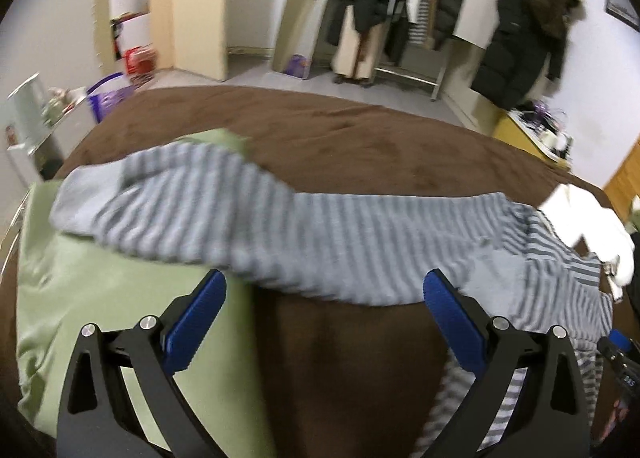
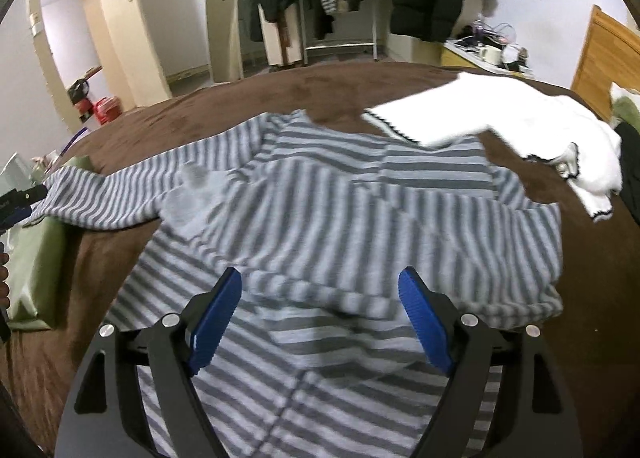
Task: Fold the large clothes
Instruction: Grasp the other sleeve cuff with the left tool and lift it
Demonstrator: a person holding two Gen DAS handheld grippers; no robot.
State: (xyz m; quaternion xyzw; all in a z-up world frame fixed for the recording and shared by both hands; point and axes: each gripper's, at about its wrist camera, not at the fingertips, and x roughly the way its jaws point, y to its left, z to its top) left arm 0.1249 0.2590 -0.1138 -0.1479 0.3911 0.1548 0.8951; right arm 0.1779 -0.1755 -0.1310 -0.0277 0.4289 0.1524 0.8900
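Both tools hung with jaws apart and empty: the right tool (image 2: 320, 314) over the striped grey garment (image 2: 340, 210) spread on the brown bed (image 2: 320, 86), the left tool (image 1: 324, 318) near its long sleeve (image 1: 240, 218), which crossed a green cloth (image 1: 100, 290). Far right lay a white garment (image 2: 520, 118).

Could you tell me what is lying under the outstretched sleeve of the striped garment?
The sleeve of the striped garment lies across a green garment and the brown bedcover. How far the green cloth runs beneath it is hidden.
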